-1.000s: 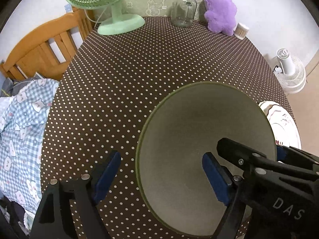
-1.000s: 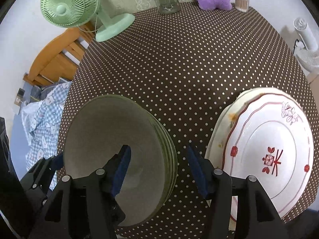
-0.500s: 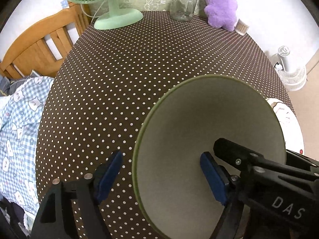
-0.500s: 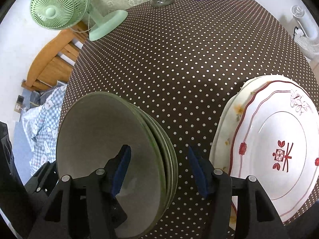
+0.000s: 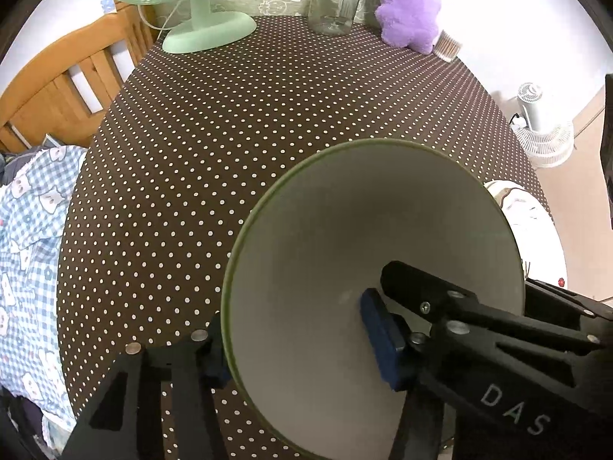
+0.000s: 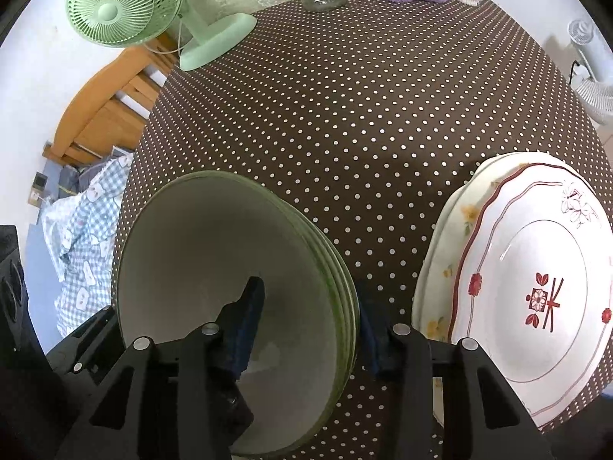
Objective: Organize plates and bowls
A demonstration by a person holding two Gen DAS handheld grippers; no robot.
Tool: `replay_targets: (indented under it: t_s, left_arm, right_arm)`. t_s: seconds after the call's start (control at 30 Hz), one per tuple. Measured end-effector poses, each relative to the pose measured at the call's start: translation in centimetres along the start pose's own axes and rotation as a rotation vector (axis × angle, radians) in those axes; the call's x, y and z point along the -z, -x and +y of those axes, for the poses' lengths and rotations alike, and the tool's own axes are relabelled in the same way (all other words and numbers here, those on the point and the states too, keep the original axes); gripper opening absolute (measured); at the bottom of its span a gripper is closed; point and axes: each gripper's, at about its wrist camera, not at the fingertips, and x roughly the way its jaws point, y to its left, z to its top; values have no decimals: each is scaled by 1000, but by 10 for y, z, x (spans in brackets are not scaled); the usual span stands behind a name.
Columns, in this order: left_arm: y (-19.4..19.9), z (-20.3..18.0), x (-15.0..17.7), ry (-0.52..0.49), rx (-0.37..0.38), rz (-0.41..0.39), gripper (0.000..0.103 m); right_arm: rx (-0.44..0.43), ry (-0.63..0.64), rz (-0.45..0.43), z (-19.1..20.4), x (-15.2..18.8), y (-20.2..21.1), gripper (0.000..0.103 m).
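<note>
A nested stack of several pale green bowls [image 5: 364,211] [image 6: 199,237] sits on the brown dotted tablecloth [image 5: 230,134] near its front edge. My left gripper [image 5: 295,329] straddles the stack's left wall, one finger outside under the rim and the blue pad [image 5: 379,337] inside. Its jaws are closing, with the pads against the wall. My right gripper [image 6: 308,299] straddles the right wall, its left pad [image 6: 249,306] inside, the other finger outside against the rims, jaws closing too. A stack of white flowered plates [image 6: 528,287] [image 5: 525,211] lies just right of the bowls.
At the table's far edge stand a green desk fan [image 5: 199,34], a glass jar [image 5: 337,4], a purple plush toy [image 5: 410,11] and a tub of cotton swabs [image 5: 446,46]. A wooden chair [image 5: 65,84] with checked cloth [image 5: 27,230] is on the left; a white floor fan [image 5: 544,130] on the right.
Both grippers have narrowed onto the bowl stack's walls. The left one's outer finger now sits tucked under the rim, and the right one's pads have drawn in against the stacked rims.
</note>
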Motion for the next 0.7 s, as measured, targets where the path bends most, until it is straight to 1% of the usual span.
replay_targets:
  t_s: [0.17,0.4,0.7]
  left_arm:
    - [3,4,2,8,8,0,55]
    - [13,0,11,8,22,6,55]
    - [38,-5,13,-26,29,-40,55]
  right_arm:
    - [11,-4,-5,1,2,2,48]
    - [18,-32,1,-1,7,7,48]
    - [26,-46,-54,2,14,33,48]
